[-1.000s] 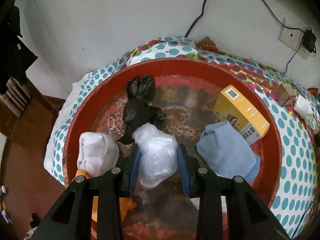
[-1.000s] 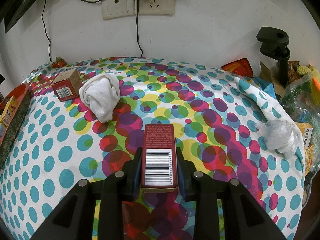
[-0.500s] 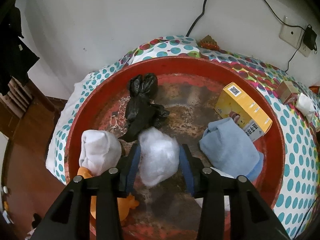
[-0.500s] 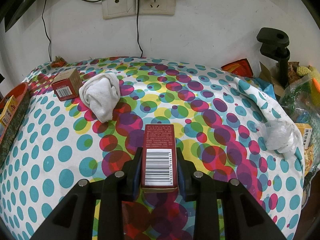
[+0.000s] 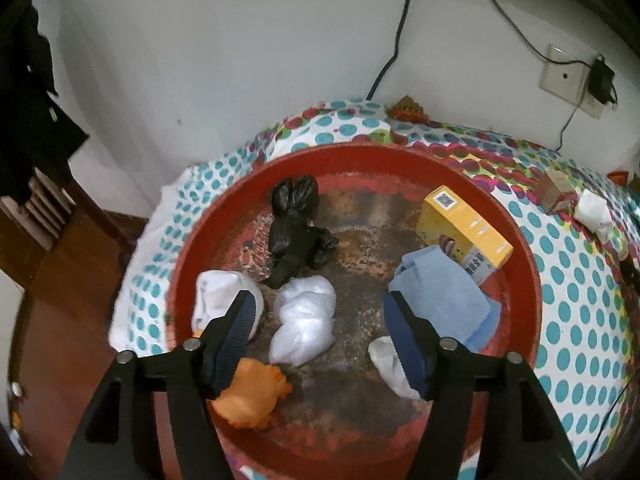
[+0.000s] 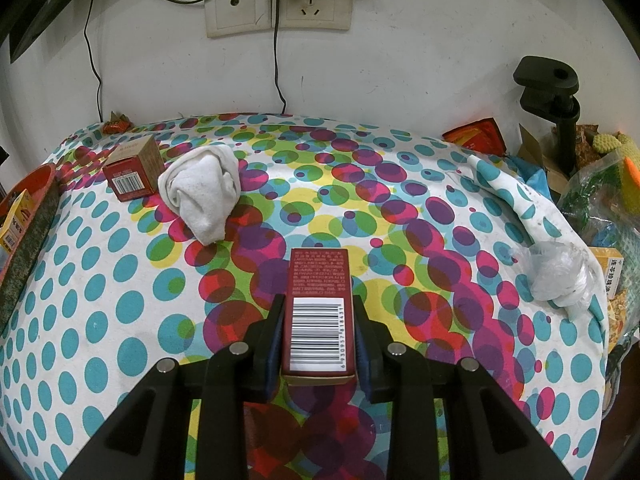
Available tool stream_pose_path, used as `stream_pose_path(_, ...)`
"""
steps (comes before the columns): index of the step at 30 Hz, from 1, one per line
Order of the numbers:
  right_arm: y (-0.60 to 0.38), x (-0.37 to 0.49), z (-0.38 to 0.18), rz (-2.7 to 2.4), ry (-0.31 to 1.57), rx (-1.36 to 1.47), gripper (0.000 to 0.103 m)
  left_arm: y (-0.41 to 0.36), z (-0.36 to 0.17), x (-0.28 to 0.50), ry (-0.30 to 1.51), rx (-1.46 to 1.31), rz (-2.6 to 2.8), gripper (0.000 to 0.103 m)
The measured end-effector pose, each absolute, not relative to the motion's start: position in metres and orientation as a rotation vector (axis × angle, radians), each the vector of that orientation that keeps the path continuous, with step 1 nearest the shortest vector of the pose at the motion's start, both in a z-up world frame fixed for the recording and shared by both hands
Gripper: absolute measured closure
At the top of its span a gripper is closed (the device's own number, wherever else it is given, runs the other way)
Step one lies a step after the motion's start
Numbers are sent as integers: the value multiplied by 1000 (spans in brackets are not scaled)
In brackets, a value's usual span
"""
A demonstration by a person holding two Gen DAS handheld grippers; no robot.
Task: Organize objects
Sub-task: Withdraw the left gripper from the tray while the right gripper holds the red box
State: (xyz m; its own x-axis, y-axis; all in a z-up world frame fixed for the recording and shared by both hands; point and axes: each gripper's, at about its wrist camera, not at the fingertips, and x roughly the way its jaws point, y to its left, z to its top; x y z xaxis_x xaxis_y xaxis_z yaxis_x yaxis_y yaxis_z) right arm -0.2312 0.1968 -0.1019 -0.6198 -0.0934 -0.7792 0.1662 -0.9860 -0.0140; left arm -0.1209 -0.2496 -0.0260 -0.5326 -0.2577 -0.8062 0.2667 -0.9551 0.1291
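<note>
The left gripper [image 5: 320, 330] hangs released over the red basin [image 5: 528, 256], jaws spread wide and touching nothing. Between them lies one crumpled white plastic bag [image 5: 304, 320], translucent and knotted. At 12 o'clock from it sits one black plastic bag [image 5: 296, 232]; at 2 o'clock, one blue cloth [image 5: 440, 300] and one yellow box [image 5: 464, 228]; at 7 o'clock, one orange lump [image 5: 252, 394].

The right gripper [image 6: 318, 332] is clenched on a dark red carton [image 6: 318, 308], barcode upward, above the dotted tablecloth [image 6: 100, 300]. At 11 o'clock lie one rolled white sock [image 6: 204, 194] and one small red box [image 6: 134, 174].
</note>
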Motion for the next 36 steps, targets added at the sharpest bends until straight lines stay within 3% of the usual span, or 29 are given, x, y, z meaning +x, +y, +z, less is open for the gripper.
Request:
stream_pose_path(9, 196, -231, -101, -2702, 132, 1293, 73, -220, -9, -79, -132, 1262, -2560, 32)
stream_pose_path(13, 197, -231, -101, -2701, 126, 1292, 73, -217, -9, -59, -92, 1265, -2578, 30)
stream_pose_path(18, 201, -231, -101, -2699, 123, 1292, 73, -219, -14, -36, -76, 1234, -2558, 20)
stream_pose_path(32, 203, -228, -98, -2716, 121, 1279, 74, -244, -25, 9, 5, 1118, -2496, 12)
stream_pose_path(36, 207, -224, -87, -2732, 106, 1269, 74, -256, -29, 20, 37, 1091, -2470, 5)
